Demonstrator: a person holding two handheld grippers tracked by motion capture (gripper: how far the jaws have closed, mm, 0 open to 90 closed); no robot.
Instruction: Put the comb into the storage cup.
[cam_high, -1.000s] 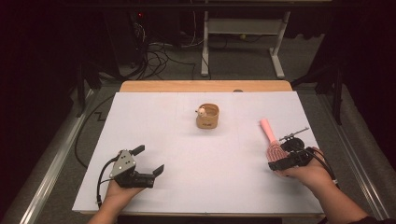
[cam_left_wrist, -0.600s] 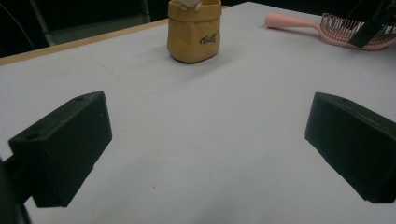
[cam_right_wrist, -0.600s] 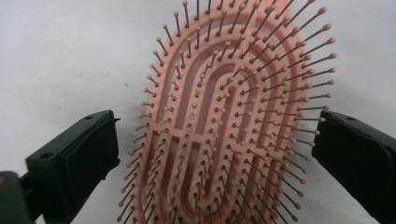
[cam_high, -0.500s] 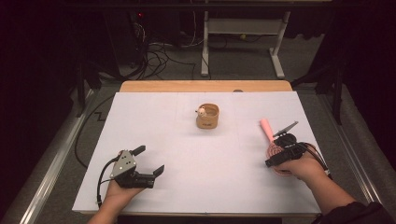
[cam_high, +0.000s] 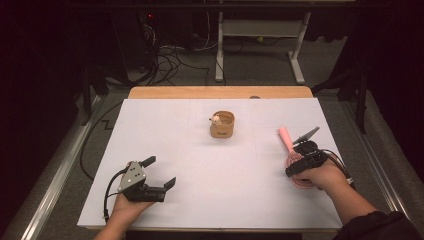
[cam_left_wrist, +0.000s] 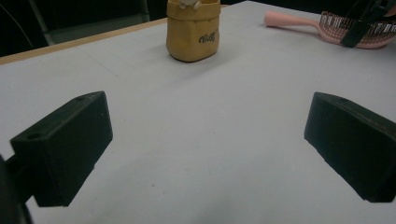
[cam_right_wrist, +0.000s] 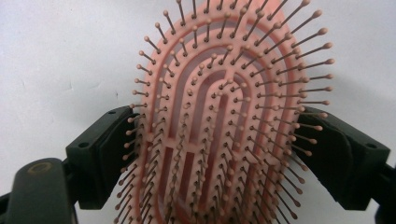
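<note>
While the right gripper (cam_high: 300, 162) stands over the head of the pink hairbrush (cam_high: 286, 138) at the right side of the white table (cam_high: 200, 200) in the high view, the handle points away toward the far edge, and the yellow cup (cam_high: 222, 125) sits well apart at the middle. The left gripper (cam_high: 159, 172) rests near the front edge with its jaws spread and nothing between them.

From the left gripper view, the cup (cam_left_wrist: 193, 35) stands upright ahead and the hairbrush (cam_left_wrist: 322, 25) lies flat beyond it to the right.

Seen from the right gripper view, the hairbrush (cam_right_wrist: 224, 121) lies bristles up between the jaws, which have just been closing and now sit at the bristle fringe on both sides. I judge a good grip needs the pads to reach the solid rim, squarely across the head, before lifting; bristles alone would let it slip.
</note>
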